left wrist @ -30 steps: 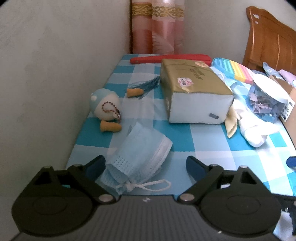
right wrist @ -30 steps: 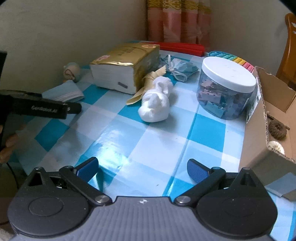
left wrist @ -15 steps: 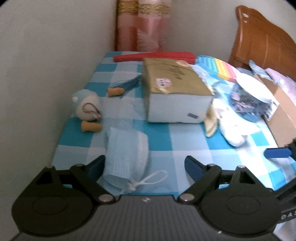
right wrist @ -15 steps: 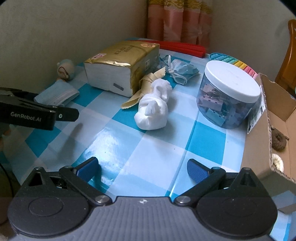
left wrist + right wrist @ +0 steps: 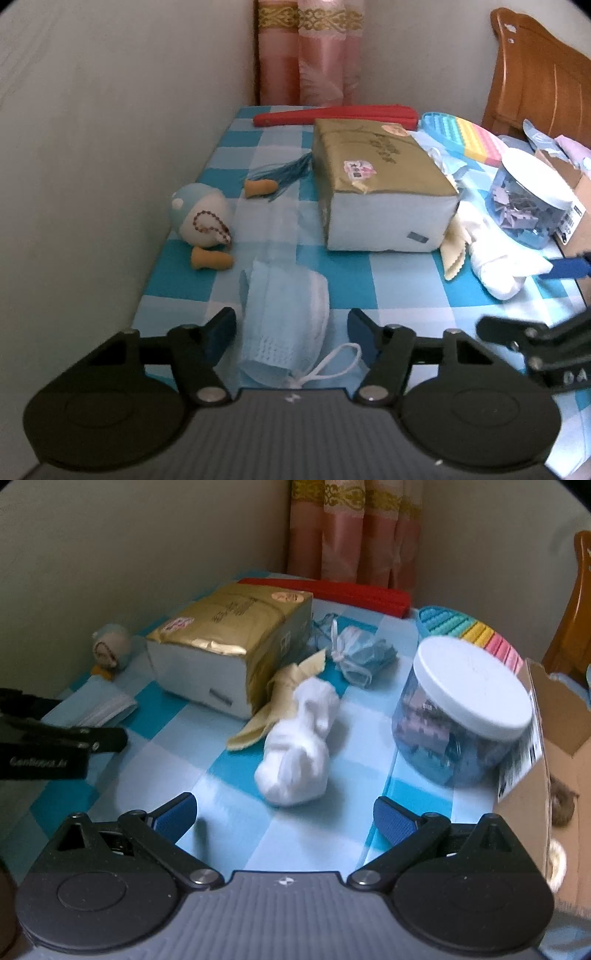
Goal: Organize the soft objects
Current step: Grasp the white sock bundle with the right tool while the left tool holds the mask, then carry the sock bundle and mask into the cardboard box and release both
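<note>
Left wrist view shows the left tongs [image 5: 291, 334] closing around a folded blue face mask [image 5: 284, 317] that lies on the bench [image 5: 406, 288] — the pads sit on each side of it but do not seem to press it yet. The mask's white ear loop [image 5: 332, 363] trails off toward the right pad, so I think it could get pinched alone, or the thin mask could slip out or fall open when lifted. Right wrist view shows the right tongs [image 5: 284, 812] standing wide with nothing in them, pointed at a rolled white sock [image 5: 299, 753] just ahead. The sock rests on a yellow cloth [image 5: 273, 705], which might come up with it. Behind the sock sits a gold tissue pack [image 5: 229, 642], and a second bunched mask [image 5: 362, 653] lies beside that. A clear jar with a white lid [image 5: 469, 690] stands near the sock, and a cardboard box [image 5: 554, 738] is just past it — a wide swing could bump the jar. A small plush toy [image 5: 203, 218] lies by the wall, clear of both tongs.
</note>
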The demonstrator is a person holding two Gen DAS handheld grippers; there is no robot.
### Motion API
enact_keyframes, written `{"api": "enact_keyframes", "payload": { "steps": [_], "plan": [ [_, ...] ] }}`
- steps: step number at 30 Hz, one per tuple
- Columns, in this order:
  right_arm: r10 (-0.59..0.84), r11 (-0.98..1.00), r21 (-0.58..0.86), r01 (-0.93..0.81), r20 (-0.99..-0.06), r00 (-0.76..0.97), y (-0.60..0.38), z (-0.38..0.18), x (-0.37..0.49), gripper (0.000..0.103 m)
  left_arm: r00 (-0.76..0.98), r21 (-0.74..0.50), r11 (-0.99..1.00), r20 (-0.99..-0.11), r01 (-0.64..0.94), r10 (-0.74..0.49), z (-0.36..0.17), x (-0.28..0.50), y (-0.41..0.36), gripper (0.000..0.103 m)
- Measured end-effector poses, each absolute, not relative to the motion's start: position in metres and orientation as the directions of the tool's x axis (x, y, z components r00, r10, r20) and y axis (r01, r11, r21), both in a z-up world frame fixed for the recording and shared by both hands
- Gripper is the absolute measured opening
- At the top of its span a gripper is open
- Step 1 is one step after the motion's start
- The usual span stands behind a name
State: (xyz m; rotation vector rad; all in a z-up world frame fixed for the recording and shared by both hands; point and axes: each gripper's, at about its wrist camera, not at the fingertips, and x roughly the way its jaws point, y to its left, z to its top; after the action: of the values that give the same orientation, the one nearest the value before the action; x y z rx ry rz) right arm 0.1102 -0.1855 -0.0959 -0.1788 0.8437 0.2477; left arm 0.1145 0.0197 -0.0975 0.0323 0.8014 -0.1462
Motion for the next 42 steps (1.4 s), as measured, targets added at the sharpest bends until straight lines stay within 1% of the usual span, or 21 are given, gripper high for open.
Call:
{"api": "enact_keyframes", "payload": {
  "steps": [4, 6, 8, 10, 11, 13, 15, 16, 18, 20, 22, 27, 34, 42],
  "plan": [
    [0.149, 0.955, -0.060, -0.289, -0.746, 0.649, -0.183, -0.096, 0.121, 0.102, 0.686, -0.030, 0.989, -0.718, 0.143, -0.121, -0.097, 0.114, 0.020, 0.065],
    [0.146, 0.956, -0.064, -0.288, -0.746, 0.650, -0.181, -0.097, 0.127, 0.098, 0.685, -0.030, 0.989, -0.718, 0.143, -0.121, -0.097, 0.114, 0.020, 0.065],
    [0.142, 0.954, -0.072, -0.292, -0.749, 0.648, -0.178, -0.098, 0.131, 0.089, 0.686, -0.031, 0.989, -0.718, 0.141, -0.121, -0.097, 0.114, 0.020, 0.063],
    [0.134, 0.954, -0.081, -0.288, -0.744, 0.655, -0.176, -0.099, 0.133, 0.084, 0.687, -0.031, 0.990, -0.717, 0.138, -0.118, -0.097, 0.115, 0.020, 0.059],
    [0.138, 0.954, -0.079, -0.290, -0.742, 0.656, -0.176, -0.098, 0.133, 0.079, 0.687, -0.031, 0.990, -0.717, 0.137, -0.117, -0.096, 0.115, 0.020, 0.057],
    [0.135, 0.954, -0.082, -0.287, -0.740, 0.659, -0.176, -0.098, 0.132, 0.076, 0.686, -0.033, 0.990, -0.718, 0.137, -0.119, -0.096, 0.115, 0.020, 0.052],
    [0.134, 0.955, -0.082, -0.287, -0.741, 0.658, -0.175, -0.097, 0.131, 0.069, 0.686, -0.044, 0.990, -0.717, 0.133, -0.124, -0.095, 0.115, 0.022, 0.051],
    [0.135, 0.955, -0.078, -0.285, -0.742, 0.656, -0.176, -0.096, 0.130, 0.062, 0.686, -0.046, 0.990, -0.717, 0.133, -0.125, -0.095, 0.115, 0.022, 0.049],
    [0.137, 0.956, -0.071, -0.283, -0.746, 0.651, -0.177, -0.095, 0.131, 0.056, 0.686, -0.043, 0.990, -0.717, 0.132, -0.122, -0.094, 0.114, 0.023, 0.046],
    [0.134, 0.958, -0.070, -0.277, -0.745, 0.654, -0.179, -0.095, 0.130, 0.047, 0.686, -0.041, 0.990, -0.717, 0.134, -0.123, -0.094, 0.113, 0.023, 0.045],
    [0.137, 0.962, -0.055, -0.266, -0.748, 0.650, -0.182, -0.095, 0.129, 0.046, 0.686, -0.038, 0.990, -0.717, 0.135, -0.121, -0.093, 0.113, 0.023, 0.040],
    [0.145, 0.965, -0.041, -0.259, -0.738, 0.659, -0.187, -0.086, 0.113, 0.045, 0.678, -0.049, 0.988, -0.722, 0.147, -0.136, -0.090, 0.108, 0.025, 0.035],
    [0.160, 0.969, -0.018, -0.247, -0.714, 0.681, -0.200, -0.068, 0.083, 0.046, 0.691, -0.049, 0.985, -0.707, 0.163, -0.149, -0.078, 0.089, 0.022, 0.034],
    [0.152, 0.970, -0.036, -0.240, -0.683, 0.714, -0.218, -0.045, 0.046, 0.046, 0.696, -0.065, 0.977, -0.692, 0.205, -0.192, -0.058, 0.066, 0.014, 0.034]
  ]
}}
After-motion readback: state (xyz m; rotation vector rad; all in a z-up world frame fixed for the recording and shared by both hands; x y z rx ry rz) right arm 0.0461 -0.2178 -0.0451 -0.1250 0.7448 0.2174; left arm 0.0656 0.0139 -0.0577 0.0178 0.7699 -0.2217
